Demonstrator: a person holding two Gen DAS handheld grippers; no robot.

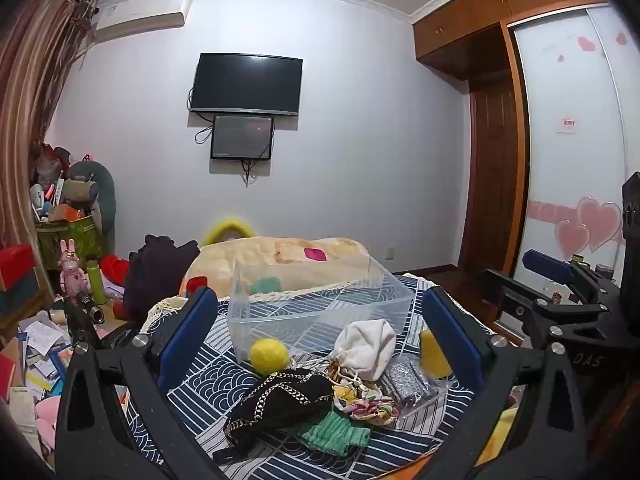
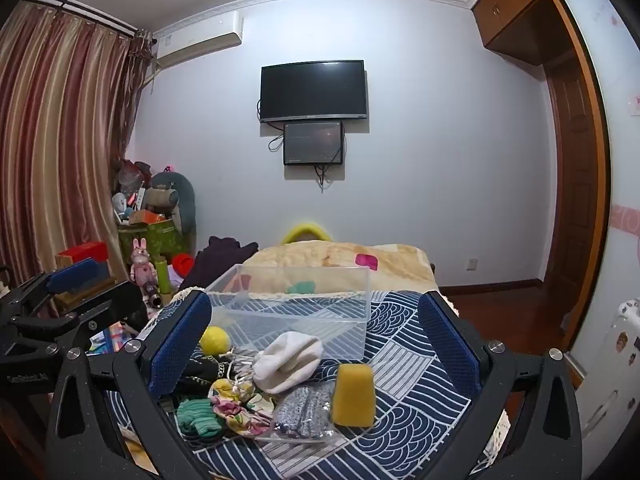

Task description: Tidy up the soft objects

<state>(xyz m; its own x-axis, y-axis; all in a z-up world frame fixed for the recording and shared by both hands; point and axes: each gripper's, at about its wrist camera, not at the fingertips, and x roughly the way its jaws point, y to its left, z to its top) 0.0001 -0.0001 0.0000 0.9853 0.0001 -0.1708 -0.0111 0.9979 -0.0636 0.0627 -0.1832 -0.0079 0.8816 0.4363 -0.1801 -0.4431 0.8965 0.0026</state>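
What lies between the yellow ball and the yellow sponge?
The white drawstring pouch lies between the yellow ball and yellow sponge, clearest in the right wrist view.

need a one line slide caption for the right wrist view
Open right tongs hover over a white pouch, yellow sponge and yellow ball before an empty clear bin.

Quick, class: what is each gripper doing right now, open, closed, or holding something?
Left gripper: open, fingers wide apart, holding nothing.
Right gripper: open, fingers wide apart, holding nothing.
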